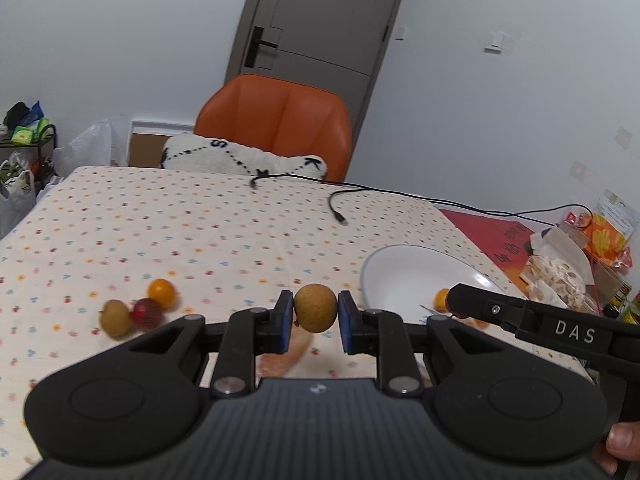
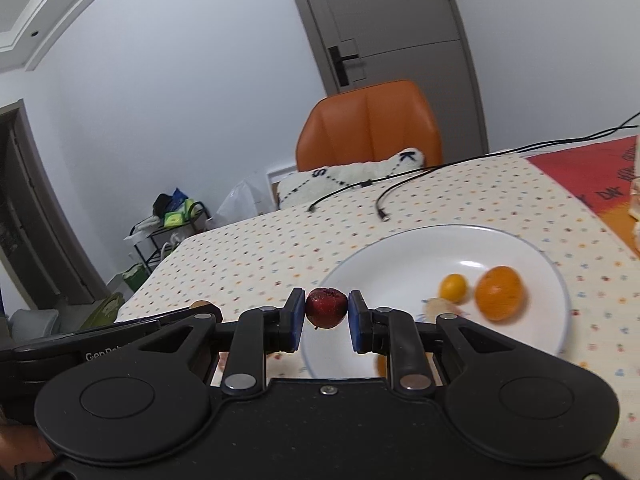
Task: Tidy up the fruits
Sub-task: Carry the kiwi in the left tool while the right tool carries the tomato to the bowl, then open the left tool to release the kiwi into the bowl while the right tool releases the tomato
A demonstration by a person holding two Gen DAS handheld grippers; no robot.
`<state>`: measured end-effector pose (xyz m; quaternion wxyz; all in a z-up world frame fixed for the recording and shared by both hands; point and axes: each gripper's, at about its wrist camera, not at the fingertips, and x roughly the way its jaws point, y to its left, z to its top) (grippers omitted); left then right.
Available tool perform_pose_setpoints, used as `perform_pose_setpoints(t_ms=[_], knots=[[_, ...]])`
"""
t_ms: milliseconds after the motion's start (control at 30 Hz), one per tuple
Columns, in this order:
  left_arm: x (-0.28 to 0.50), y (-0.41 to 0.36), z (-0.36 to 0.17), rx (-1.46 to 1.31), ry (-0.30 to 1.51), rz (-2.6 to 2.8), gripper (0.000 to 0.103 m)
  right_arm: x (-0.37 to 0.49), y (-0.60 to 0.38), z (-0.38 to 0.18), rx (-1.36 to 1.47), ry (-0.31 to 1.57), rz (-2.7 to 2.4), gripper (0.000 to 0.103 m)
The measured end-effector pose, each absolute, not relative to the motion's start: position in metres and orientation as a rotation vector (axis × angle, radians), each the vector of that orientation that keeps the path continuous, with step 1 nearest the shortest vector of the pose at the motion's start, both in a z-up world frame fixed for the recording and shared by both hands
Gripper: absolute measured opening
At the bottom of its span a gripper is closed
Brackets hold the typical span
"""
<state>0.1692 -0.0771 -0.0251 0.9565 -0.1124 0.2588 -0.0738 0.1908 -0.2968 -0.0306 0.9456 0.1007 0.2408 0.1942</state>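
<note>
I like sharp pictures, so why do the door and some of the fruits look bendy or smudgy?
Left wrist view: the fisheye lens curves the door, and the three loose fruits on the table are smeared by motion blur, while the brown fruit in the gripper is sharp. Right wrist view: the orange on the plate is blurred, and the held red fruit is crisp.

In the left wrist view the right gripper's black arm covers the near right part of the white plate, so only a sliver of a small orange fruit shows beside it. A thumb is cut off at the lower right edge. In the right wrist view the orange on the plate is motion-blurred, and the pale piece near it is too blurred to identify.
</note>
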Motion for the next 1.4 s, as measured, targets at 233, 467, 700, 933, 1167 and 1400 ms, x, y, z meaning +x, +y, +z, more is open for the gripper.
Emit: perform_pose_setpoints(t_ms=[233, 467, 700, 933, 1167, 1400], knots=[[0.175, -0.106, -0.025, -0.211, 0.529, -0.198, 0.022, 0.182, -0.328, -0.033, 0.234, 0.479, 0.337, 0.022], [0.182, -0.136, -0.027, -0.196, 0.540, -0.247, 0.022, 0.174, -0.359, -0.038, 0.261, 0.477, 0.284, 0.022], [0.186, -0.153, -0.029, -0.184, 0.545, -0.250, 0.022, 0.171, -0.376, -0.044, 0.276, 0.482, 0.265, 0.022], [0.189, -0.150, -0.030, -0.210, 0.538, -0.255, 0.027, 0.173, -0.375, -0.043, 0.278, 0.483, 0.264, 0.027], [0.183, -0.135, -0.027, -0.215, 0.551, -0.216, 0.058, 0.171, -0.367, -0.040, 0.299, 0.474, 0.281, 0.047], [0.172, -0.111, -0.027, -0.223, 0.547, -0.164, 0.072, 0.169, -0.343, -0.035, 0.294, 0.477, 0.350, 0.054]])
